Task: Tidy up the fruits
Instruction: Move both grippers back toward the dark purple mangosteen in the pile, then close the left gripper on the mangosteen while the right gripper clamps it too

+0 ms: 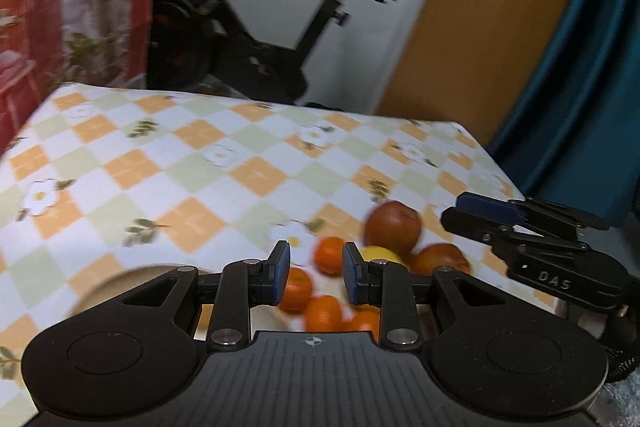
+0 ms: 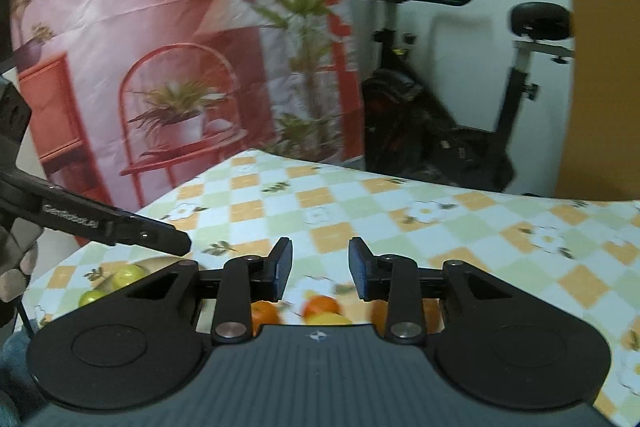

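In the left wrist view my left gripper hovers over the checked tablecloth, its blue pads a little apart with nothing between them. Just past and under its fingers lie several oranges, a yellow lemon and two red apples. A beige plate shows at the lower left. My right gripper comes in from the right beside the apples. In the right wrist view the right gripper is empty, pads slightly apart, above oranges. Green fruits rest on the plate, under the left gripper.
A black exercise bike stands behind the table's far edge. A red printed backdrop hangs to the left, with a wooden panel and a blue curtain to the right. A gloved hand holds the left gripper.
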`<act>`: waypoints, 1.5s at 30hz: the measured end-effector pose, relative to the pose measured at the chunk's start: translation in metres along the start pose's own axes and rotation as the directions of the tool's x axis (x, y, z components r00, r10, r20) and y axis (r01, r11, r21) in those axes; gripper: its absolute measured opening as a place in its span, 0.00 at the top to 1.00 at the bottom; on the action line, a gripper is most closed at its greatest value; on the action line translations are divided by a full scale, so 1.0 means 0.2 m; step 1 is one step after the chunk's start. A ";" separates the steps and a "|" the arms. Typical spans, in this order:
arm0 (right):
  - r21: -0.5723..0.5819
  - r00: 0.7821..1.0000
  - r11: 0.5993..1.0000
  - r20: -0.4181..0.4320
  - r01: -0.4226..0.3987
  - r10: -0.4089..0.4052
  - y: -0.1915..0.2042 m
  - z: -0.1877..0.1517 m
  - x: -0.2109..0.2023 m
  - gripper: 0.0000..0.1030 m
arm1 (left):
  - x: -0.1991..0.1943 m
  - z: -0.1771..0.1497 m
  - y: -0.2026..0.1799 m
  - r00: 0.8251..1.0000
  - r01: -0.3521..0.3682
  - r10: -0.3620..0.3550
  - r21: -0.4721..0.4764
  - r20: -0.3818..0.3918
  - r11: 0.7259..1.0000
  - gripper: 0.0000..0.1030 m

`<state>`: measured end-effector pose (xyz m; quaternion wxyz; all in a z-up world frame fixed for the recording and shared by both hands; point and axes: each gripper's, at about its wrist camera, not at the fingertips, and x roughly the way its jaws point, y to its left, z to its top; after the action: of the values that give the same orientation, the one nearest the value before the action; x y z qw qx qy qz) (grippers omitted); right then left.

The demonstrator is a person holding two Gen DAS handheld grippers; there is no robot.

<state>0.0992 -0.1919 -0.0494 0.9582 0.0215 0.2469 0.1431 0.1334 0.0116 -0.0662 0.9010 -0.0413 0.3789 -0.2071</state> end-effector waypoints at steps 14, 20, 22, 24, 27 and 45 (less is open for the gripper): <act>0.024 0.996 1.000 -0.088 0.013 -0.011 -0.14 -0.28 -0.18 0.63 | 0.23 -0.12 -0.23 0.994 0.051 -0.047 0.041 -0.096 0.998 0.71; -0.028 0.995 0.999 -0.101 -0.020 0.017 -0.07 -0.31 -0.16 0.63 | 0.25 -0.12 -0.27 0.993 0.048 -0.044 0.041 -0.106 0.998 0.71; -0.057 0.995 0.998 -0.103 -0.021 0.015 -0.06 -0.31 -0.15 0.63 | 0.25 -0.13 -0.28 0.993 0.050 -0.045 0.049 -0.110 0.998 0.71; -0.084 0.994 0.996 -0.107 -0.009 0.000 -0.05 -0.33 -0.15 0.63 | 0.26 -0.13 -0.29 0.992 0.053 -0.046 0.056 -0.116 0.997 0.71; -0.085 0.994 0.996 -0.110 -0.012 0.003 -0.07 -0.35 -0.15 0.63 | 0.28 -0.14 -0.30 0.990 0.064 -0.058 0.041 -0.130 0.997 0.71; -0.028 0.990 0.999 -0.138 -0.024 0.020 -0.13 -0.44 -0.35 0.61 | 0.37 -0.23 -0.44 0.965 0.197 -0.184 0.053 -0.189 0.979 0.70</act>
<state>0.0061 -0.2396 -0.0971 0.9375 0.0000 0.3098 0.1585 0.1173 -0.0937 -0.1271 0.8392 -0.0261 0.4466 -0.3091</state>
